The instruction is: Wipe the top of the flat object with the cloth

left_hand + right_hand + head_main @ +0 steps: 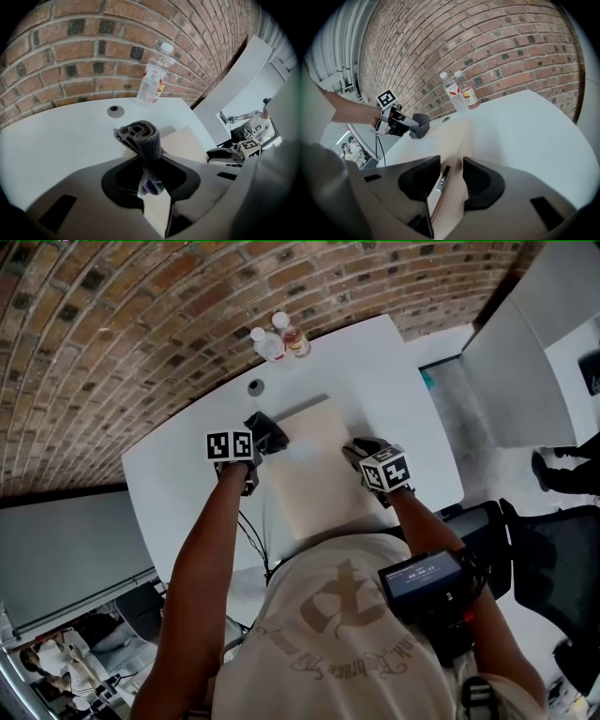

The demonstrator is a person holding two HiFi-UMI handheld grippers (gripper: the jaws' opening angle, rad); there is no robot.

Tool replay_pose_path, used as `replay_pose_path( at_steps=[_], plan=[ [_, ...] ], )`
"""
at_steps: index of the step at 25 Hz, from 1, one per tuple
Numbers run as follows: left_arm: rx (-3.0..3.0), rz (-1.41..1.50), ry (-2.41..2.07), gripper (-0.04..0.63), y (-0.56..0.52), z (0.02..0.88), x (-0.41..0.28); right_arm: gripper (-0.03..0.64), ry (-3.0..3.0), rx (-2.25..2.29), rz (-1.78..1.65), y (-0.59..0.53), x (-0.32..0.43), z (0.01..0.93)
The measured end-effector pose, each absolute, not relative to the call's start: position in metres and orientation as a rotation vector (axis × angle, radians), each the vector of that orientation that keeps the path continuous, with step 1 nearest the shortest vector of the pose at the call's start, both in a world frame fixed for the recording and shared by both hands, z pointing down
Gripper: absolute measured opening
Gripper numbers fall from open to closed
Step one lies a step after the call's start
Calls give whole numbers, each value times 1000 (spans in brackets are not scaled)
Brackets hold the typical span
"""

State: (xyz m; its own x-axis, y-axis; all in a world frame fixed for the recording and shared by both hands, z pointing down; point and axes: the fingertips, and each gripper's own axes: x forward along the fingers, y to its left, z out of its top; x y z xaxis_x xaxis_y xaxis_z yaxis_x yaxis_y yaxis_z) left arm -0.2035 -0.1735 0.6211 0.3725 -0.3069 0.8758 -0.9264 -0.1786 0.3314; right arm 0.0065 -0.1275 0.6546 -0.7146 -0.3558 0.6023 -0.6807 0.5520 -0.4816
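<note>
A beige flat object (pixel 314 474) lies in the middle of the white table (pixel 187 484). My left gripper (pixel 262 432) is over its far left corner, shut on a folded dark grey cloth (pixel 274 438). In the left gripper view the cloth (pixel 143 136) sticks up from between the jaws of the left gripper (pixel 149 180), in front of the flat object (pixel 190 140). My right gripper (pixel 361 454) sits at the flat object's right edge. In the right gripper view that edge, with a small metal fitting (pixel 442 177), is clamped between the right gripper's (pixel 450 176) jaws.
Two plastic bottles (pixel 269 343) (pixel 295 334) stand at the table's far edge against the brick wall (pixel 112 343). A small grey round disc (pixel 256 386) lies just beyond the flat object. A black cable (pixel 253 542) hangs off the near edge. A dark chair (pixel 539 554) is at right.
</note>
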Motion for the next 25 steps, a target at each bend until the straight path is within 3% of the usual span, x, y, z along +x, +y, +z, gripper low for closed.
replay_pose_path(
  at_steps=[15, 25],
  plan=[
    [1617, 812, -1225, 98, -133, 614, -268, 163, -2344, 855, 993, -128, 6, 653],
    [1795, 662, -1033, 97, -145, 579, -189, 164, -2356, 852, 981, -129, 11, 647]
  ],
)
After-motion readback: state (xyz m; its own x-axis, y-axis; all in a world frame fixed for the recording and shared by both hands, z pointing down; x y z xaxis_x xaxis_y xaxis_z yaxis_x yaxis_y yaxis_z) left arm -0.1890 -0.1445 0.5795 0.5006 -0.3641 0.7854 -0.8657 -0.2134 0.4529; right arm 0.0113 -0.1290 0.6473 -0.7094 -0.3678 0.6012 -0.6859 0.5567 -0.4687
